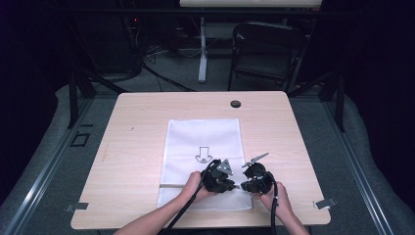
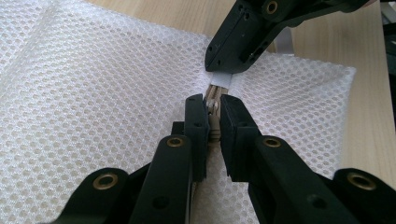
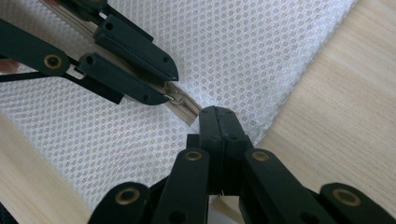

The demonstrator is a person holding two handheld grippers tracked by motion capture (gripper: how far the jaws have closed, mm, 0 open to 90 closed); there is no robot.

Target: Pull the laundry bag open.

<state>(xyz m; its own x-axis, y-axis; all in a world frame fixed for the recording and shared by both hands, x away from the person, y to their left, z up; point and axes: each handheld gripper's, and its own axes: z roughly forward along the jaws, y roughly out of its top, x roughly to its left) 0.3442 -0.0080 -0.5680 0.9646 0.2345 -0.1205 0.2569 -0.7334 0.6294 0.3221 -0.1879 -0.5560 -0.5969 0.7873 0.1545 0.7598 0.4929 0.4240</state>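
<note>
White mesh laundry bag (image 1: 204, 147) lies flat on the wooden counter (image 1: 132, 147), a black arrow mark (image 1: 202, 154) printed near its middle, its beige zipper (image 1: 171, 185) running across the bag's near end. Everything here sits relative to that zipper. On the left, the left hand-held gripper (image 1: 221, 181) is down on the zipper line — in the left gripper view (image 2: 214, 122) its jaws are clamped on the zipper slider (image 2: 214, 109), the pull pinched between the pads. Just past the slider, toward the zipper's end, the right hand-held gripper (image 1: 250, 185) is pressed onto the bag; its own view (image 3: 218, 122) shows the jaws drawn fully together, pinching the white tab (image 2: 220, 79) and mesh at the zipper's end. The two sets of jaws are nearly tip to tip — the slider (image 3: 173, 97) sits just short of the right one. Bare counter lies beyond the bag's edge.
</note>
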